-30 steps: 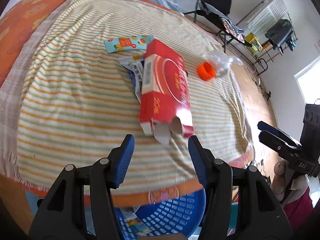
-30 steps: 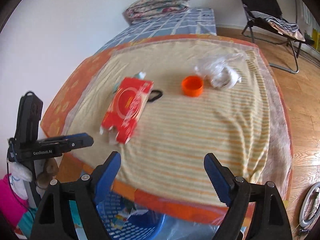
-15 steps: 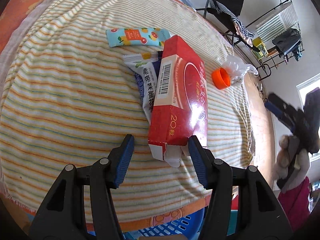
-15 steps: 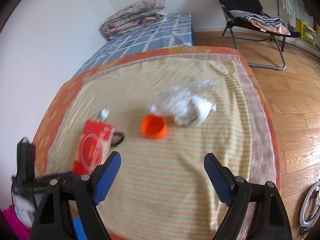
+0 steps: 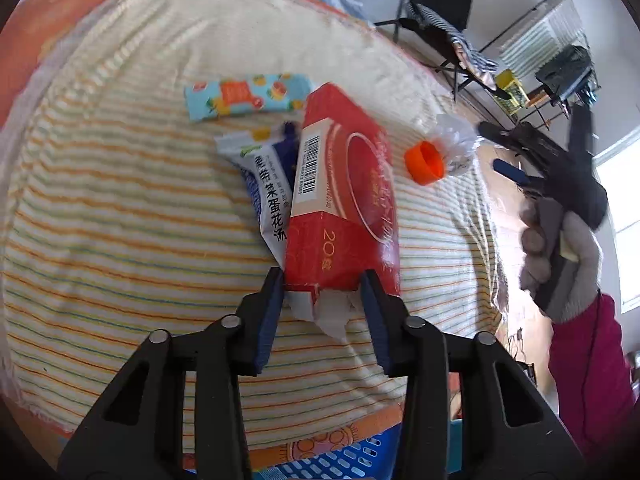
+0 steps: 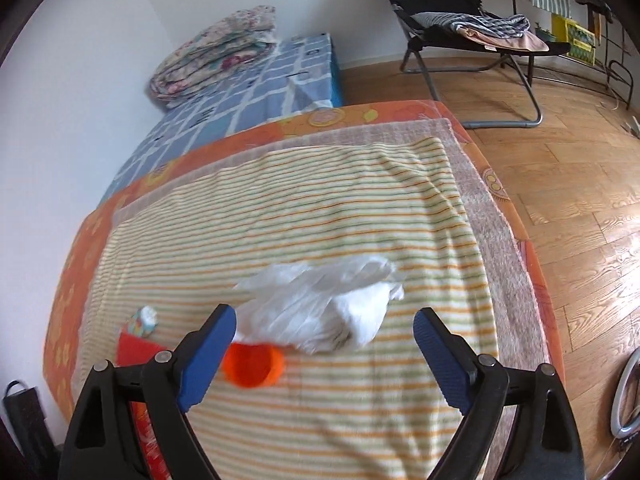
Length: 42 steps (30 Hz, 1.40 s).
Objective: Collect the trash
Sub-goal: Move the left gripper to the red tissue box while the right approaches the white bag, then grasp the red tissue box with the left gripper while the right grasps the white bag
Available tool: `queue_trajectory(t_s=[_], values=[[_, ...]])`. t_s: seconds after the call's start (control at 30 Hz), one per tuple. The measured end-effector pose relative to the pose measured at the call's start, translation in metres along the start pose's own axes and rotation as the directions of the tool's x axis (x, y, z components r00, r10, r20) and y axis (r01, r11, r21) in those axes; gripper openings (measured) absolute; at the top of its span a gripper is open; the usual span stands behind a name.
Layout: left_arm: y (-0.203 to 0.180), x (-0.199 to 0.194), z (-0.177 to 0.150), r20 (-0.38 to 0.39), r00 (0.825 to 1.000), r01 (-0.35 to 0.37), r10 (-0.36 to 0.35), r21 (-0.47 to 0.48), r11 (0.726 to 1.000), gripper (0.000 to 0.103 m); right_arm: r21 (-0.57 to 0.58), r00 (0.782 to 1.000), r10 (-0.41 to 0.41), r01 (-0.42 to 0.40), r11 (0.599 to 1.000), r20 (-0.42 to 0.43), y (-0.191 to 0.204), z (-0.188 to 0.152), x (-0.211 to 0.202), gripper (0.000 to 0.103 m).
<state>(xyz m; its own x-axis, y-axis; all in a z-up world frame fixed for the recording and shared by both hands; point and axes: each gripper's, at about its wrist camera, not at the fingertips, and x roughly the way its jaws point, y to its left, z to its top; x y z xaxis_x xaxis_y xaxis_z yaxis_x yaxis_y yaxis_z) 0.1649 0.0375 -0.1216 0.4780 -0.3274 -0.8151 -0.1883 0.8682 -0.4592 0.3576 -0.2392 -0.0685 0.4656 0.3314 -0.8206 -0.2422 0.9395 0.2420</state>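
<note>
On the striped blanket, the left gripper had just narrowed its jaws onto the red carton's near end, pads touching its sides. The right gripper, jaws wide and empty, had swung over the orange cap and crumpled plastic bag. A blue basket was cut off below.

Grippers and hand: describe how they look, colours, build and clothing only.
The left gripper and right gripper match: black plastic clamp-style arms with cut-out openings and silver rivets, ending in blue ribbed pads. In the left wrist view the right hand wears a light grey knitted glove, with a magenta sleeve below it. No cables show on either gripper.
</note>
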Motion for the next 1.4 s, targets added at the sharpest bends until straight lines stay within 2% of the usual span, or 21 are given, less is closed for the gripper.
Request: queue_trajectory(t_s=[0.17, 0.27, 0.4, 0.47, 0.5, 0.53, 0.63, 0.77, 0.9, 1.03, 1.1, 1.17, 1.27, 1.4], values=[[-0.016, -0.011, 0.003, 0.037, 0.999, 0.01, -0.012, 0.052, 0.999, 0.037, -0.004, 1.0, -0.013, 0.013, 1.0, -0.009, -0.001, 0.003, 0.011, 0.092], [-0.024, -0.011, 0.003, 0.034, 0.999, 0.022, -0.025, 0.073, 0.997, 0.037, -0.003, 1.0, -0.011, 0.011, 1.0, -0.027, -0.001, 0.002, 0.016, 0.092], [-0.03, -0.001, 0.004, 0.007, 1.0, -0.017, 0.017, 0.083, 0.996, 0.038, -0.011, 0.999, -0.023, 0.022, 1.0, -0.043, 0.0, -0.001, 0.022, 0.092], [-0.031, 0.005, 0.005, -0.007, 0.999, -0.051, 0.052, 0.079, 0.996, 0.048, -0.015, 0.999, -0.025, 0.025, 1.0, -0.048, 0.001, -0.001, 0.024, 0.092], [-0.033, 0.007, 0.006, -0.008, 0.997, -0.072, 0.073, 0.085, 0.994, 0.058, -0.016, 0.998, -0.026, 0.025, 1.0, -0.049, 0.001, -0.001, 0.024, 0.092], [-0.036, 0.008, 0.007, 0.003, 0.996, -0.088, 0.088, 0.095, 0.992, 0.062, -0.019, 0.998, -0.029, 0.029, 0.999, -0.048, 0.002, -0.001, 0.024, 0.092], [-0.043, 0.012, 0.013, 0.034, 0.992, -0.128, 0.124, 0.135, 0.983, 0.062, -0.027, 0.998, -0.04, 0.038, 0.999, -0.048, 0.004, 0.001, 0.026, 0.095], [-0.047, 0.027, 0.022, 0.018, 0.993, -0.121, 0.119, 0.13, 0.984, 0.062, -0.022, 0.997, -0.044, 0.042, 0.999, -0.061, 0.003, 0.001, 0.03, 0.096], [-0.058, 0.047, 0.029, 0.001, 0.99, -0.141, 0.143, 0.176, 0.974, 0.063, -0.001, 0.996, -0.034, 0.034, 0.999, -0.078, -0.003, 0.001, 0.036, 0.098], [-0.067, 0.062, 0.033, -0.001, 0.99, -0.14, 0.143, 0.213, 0.967, 0.075, 0.043, 0.994, 0.008, -0.003, 0.999, -0.105, -0.011, -0.001, 0.045, 0.097], [-0.073, 0.067, 0.033, -0.007, 0.989, -0.142, 0.147, 0.23, 0.963, 0.075, 0.073, 0.992, 0.045, -0.037, 0.997, -0.114, -0.015, -0.003, 0.048, 0.089], [-0.076, 0.069, 0.033, -0.003, 0.989, -0.142, 0.146, 0.236, 0.961, 0.075, 0.103, 0.986, 0.107, -0.094, 0.99, -0.126, -0.018, -0.005, 0.05, 0.069], [-0.08, 0.069, 0.031, 0.021, 0.987, -0.158, 0.158, 0.259, 0.953, 0.069, 0.104, 0.985, 0.121, -0.109, 0.989, -0.122, -0.016, -0.005, 0.047, 0.059], [-0.082, 0.061, 0.03, 0.058, 0.985, -0.17, 0.16, 0.27, 0.948, 0.051, 0.079, 0.989, 0.103, -0.096, 0.992, -0.102, -0.013, -0.007, 0.038, 0.052]])
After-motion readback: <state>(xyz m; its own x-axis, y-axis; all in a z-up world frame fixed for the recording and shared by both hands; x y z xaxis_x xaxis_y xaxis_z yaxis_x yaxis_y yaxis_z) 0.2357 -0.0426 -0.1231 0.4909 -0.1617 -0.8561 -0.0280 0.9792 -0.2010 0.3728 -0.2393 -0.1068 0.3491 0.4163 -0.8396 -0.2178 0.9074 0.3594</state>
